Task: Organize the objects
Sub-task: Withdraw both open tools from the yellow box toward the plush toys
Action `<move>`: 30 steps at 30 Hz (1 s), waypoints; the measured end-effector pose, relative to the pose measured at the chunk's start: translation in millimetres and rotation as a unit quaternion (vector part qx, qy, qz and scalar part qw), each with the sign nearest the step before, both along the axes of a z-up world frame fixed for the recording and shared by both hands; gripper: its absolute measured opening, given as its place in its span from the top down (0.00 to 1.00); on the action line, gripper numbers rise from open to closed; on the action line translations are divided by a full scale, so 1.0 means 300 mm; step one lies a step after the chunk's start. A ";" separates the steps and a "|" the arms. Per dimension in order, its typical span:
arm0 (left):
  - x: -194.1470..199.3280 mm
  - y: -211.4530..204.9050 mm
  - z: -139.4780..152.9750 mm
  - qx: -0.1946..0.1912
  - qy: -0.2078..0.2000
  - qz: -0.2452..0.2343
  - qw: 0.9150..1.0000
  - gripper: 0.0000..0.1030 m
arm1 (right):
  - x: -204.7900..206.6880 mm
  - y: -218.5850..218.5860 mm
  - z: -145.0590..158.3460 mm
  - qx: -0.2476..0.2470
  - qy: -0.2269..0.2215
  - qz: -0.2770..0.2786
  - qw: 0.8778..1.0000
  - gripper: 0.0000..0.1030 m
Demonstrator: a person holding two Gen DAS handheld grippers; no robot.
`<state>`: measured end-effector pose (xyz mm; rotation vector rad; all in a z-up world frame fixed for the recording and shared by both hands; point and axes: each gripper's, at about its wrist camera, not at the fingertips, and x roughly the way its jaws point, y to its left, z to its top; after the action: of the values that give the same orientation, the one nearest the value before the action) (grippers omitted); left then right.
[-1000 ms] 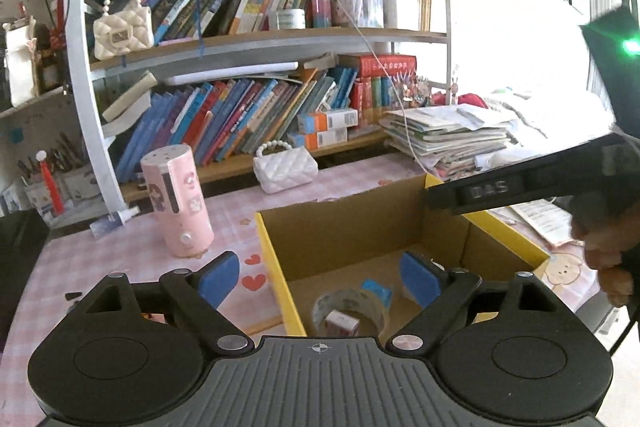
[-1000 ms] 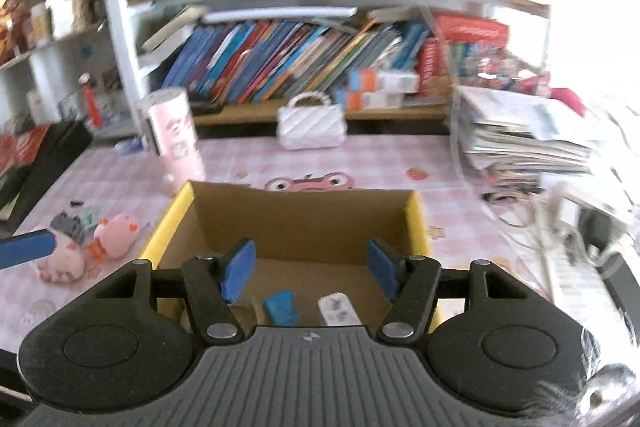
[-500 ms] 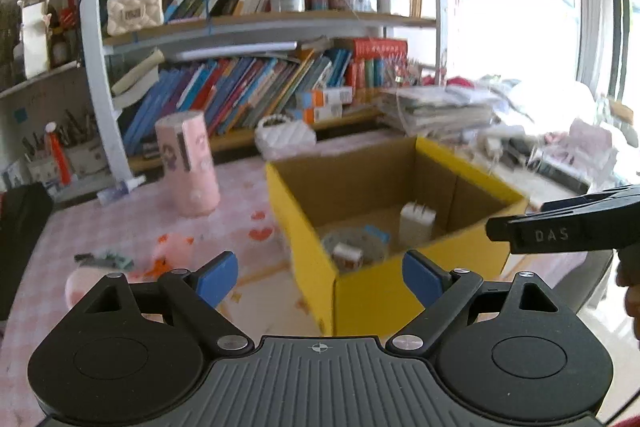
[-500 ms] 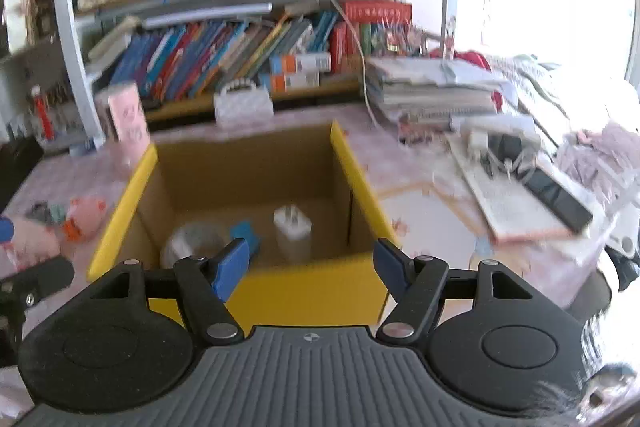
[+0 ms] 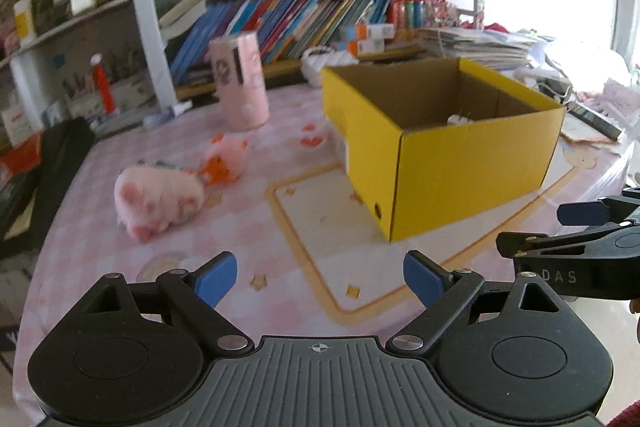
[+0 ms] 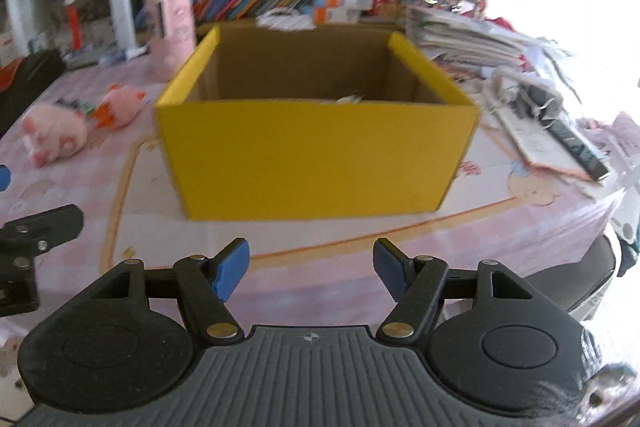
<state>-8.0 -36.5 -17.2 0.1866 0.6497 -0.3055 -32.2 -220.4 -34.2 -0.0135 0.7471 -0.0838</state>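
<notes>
A yellow cardboard box point(image 5: 472, 163) point(image 6: 316, 163) stands open on the pink checked tablecloth, with a bit of a white thing showing over its rim. Two pink plush toys lie left of it: a larger one point(image 5: 158, 199) point(image 6: 54, 137) and a smaller one with an orange patch point(image 5: 224, 161) point(image 6: 120, 105). My left gripper point(image 5: 320, 277) is open and empty above the cloth near the table's front edge. My right gripper point(image 6: 310, 269) is open and empty in front of the box's yellow front wall. Its side shows at the right in the left wrist view point(image 5: 576, 227).
A pink cylinder point(image 5: 240, 83) and a white quilted bag point(image 5: 324, 61) stand behind the box before a full bookshelf point(image 5: 304, 11). Stacked papers point(image 6: 468, 35) and a dark remote point(image 6: 576, 143) lie to the right. A black case point(image 5: 44, 167) lies at the left edge.
Both grippers have drawn back and lowered from above the box to the table's front edge. The box's inside has dropped from view and its outer walls now show.
</notes>
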 end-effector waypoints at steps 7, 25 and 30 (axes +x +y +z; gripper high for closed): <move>-0.032 0.045 -0.012 0.001 0.010 0.015 1.000 0.10 | -0.011 0.064 -0.014 0.004 0.015 0.028 0.999 0.35; -0.077 0.191 -0.026 -0.013 0.034 0.063 0.997 0.10 | -0.029 0.227 -0.028 0.012 0.047 0.103 0.993 0.30; -0.086 0.239 -0.014 -0.017 0.028 0.080 0.996 0.10 | -0.026 0.274 -0.020 0.008 0.044 0.118 0.992 0.30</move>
<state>-33.7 35.3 -21.5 0.0927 0.7108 -0.1686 -40.1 -138.3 -40.2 -0.0899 0.8296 0.1493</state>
